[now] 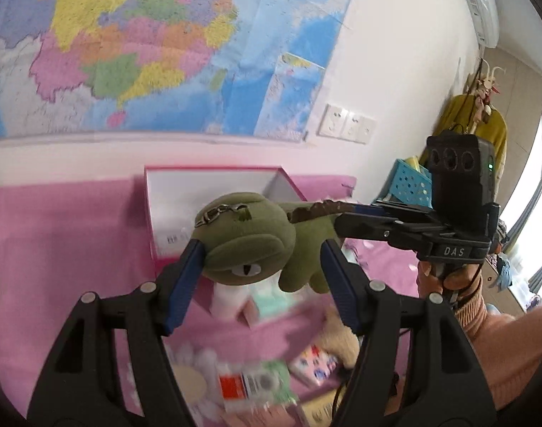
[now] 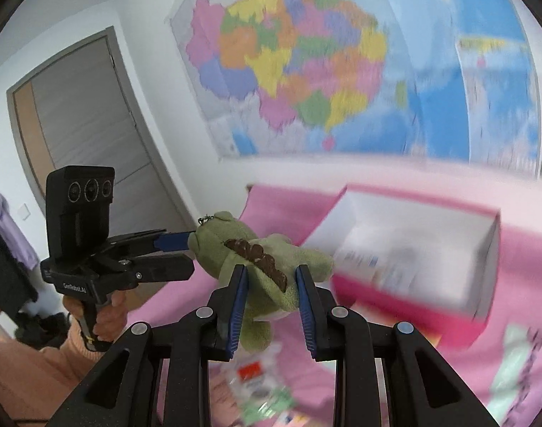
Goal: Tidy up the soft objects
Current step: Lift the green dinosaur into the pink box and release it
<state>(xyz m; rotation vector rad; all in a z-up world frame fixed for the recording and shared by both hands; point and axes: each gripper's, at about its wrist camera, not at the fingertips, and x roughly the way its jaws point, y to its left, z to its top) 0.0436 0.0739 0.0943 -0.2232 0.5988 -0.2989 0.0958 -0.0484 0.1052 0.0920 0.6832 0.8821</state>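
Left wrist view: left gripper [image 1: 262, 249] reaching forward and tilted down, blue pads [image 1: 185, 277] roughly half spread and clamped on the head of a green plush crocodile [image 1: 249, 242], carried in the air above a pink cloth [image 1: 57, 249]. Right gripper [image 1: 327, 211] coming in from the right edge, narrowly spread fingers pinching the plush's brown-ridged tail end, gripped by a hand [image 1: 445, 274] in a peach knitted sleeve [image 1: 502, 341]. Behind the plush, an open pink box [image 1: 214, 195] with white inner walls; below it, blurred packets [image 1: 249, 384] and a cream plush toy [image 1: 338, 334] scattered on the cloth. On the wall, a large coloured map [image 1: 146, 42], sockets [image 1: 345, 124], an air conditioner [image 1: 480, 3] at top right, a blue perforated basket [image 1: 409, 181] and a yellow garment [image 1: 463, 117] hanging at right. Right wrist view: right gripper [image 2: 271, 277] pointing forward and down, pads close together, squeezing the crocodile [image 2: 249, 249] at its rear body beside the brown ridge. Left gripper [image 2: 189, 245] entering from the left, holding the head, carried by a hand [image 2: 107, 316]. Pink box [image 2: 413, 249] blurred at right, map [image 2: 342, 71] above, grey door [image 2: 82, 114] at left, blurred packets [image 2: 260, 384] below.
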